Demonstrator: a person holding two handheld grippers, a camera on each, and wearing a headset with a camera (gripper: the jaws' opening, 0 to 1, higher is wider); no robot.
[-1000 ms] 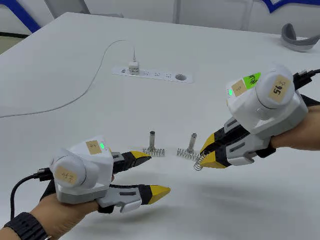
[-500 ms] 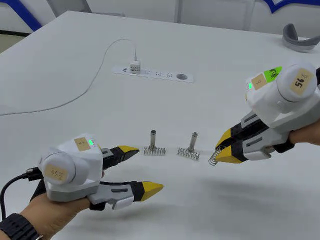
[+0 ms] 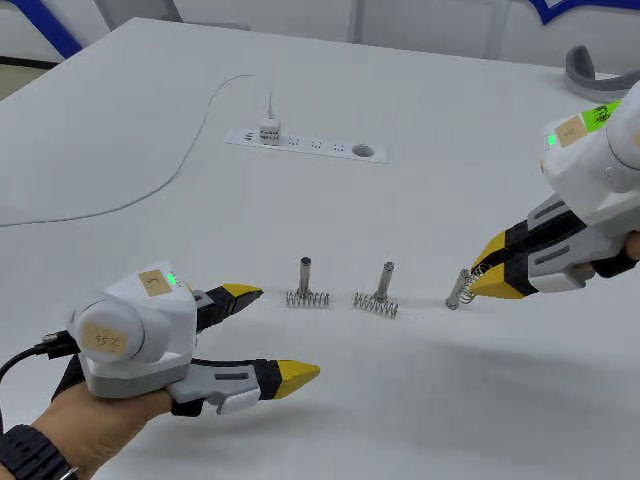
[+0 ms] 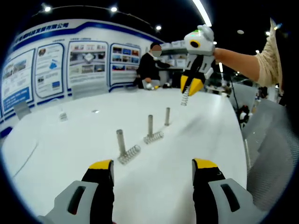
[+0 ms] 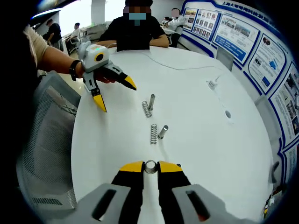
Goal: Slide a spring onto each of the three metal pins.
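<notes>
Three upright metal pins stand in a row on the white table (image 3: 330, 400): left pin (image 3: 304, 274), middle pin (image 3: 385, 280), right pin (image 3: 453, 298). One loose spring (image 3: 308, 298) lies at the left pin's foot. Another spring (image 3: 376, 305) lies at the middle pin's foot. My right gripper (image 3: 483, 280) is shut on a third spring (image 3: 466, 281), which shows end-on between its tips (image 5: 150, 166). In the left gripper view that spring (image 4: 185, 97) hangs just above and beside the right pin (image 4: 167, 116). My left gripper (image 3: 272, 332) is open with nothing in it, short of the left pin.
A white power strip (image 3: 305, 148) with a plug and a cable (image 3: 190, 150) lies further back on the table. A grey curved object (image 3: 600, 85) sits at the far right. A seated person (image 5: 138, 32) is at the table's far end, and a mesh chair (image 5: 46, 140) stands beside it.
My right gripper has carried the spring to the right, from beside the middle pin to the right pin. The left gripper has drifted slightly left and stays open.
</notes>
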